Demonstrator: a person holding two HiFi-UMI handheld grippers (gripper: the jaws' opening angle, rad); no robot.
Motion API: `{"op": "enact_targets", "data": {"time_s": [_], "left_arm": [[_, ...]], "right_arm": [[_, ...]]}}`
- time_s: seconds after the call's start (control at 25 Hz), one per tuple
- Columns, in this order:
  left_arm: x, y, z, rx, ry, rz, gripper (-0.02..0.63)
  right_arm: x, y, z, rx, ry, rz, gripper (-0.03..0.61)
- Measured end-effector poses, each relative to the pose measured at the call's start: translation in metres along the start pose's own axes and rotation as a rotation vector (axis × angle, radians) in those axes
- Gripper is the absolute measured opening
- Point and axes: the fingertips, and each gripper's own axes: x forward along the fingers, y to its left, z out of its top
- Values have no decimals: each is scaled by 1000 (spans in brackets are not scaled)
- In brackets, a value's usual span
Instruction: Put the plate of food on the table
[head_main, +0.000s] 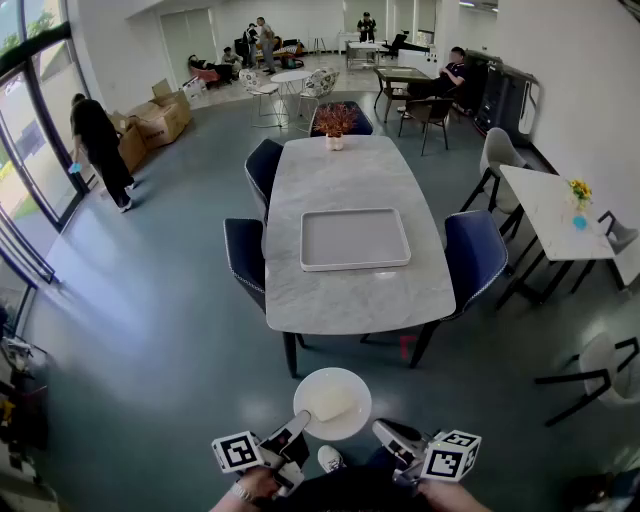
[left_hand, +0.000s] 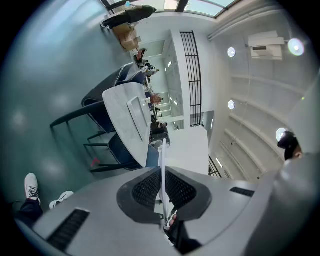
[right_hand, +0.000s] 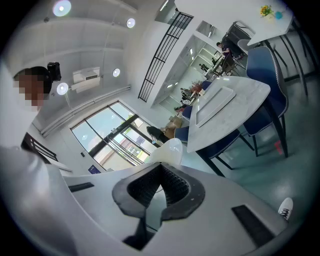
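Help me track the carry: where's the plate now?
Head view, bottom centre: the plate is clamped in the left tool over the floor, short of the table's near end.

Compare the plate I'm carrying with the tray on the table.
The plate is round and white; the tray is rectangular and grey. The plate is held over the floor by the left gripper; the tray lies flat on the table. The plate carries food; the tray is empty. Both are shallow.
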Motion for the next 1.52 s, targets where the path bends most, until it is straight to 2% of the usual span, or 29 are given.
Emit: {"op": "enact_targets", "data": {"time_s": [0.4, 0.68, 1.52], "left_arm": [[0, -3, -3, 3, 7, -3, 20], [1, 1, -3, 6, 8, 5, 20], [-9, 5, 21, -15, -38, -13, 20]], "right_arm": [[-7, -1, 0, 3, -14, -9, 11], [-6, -2, 2, 38, -29, 17, 11], [14, -2, 8, 46, -20, -2, 12]]}}
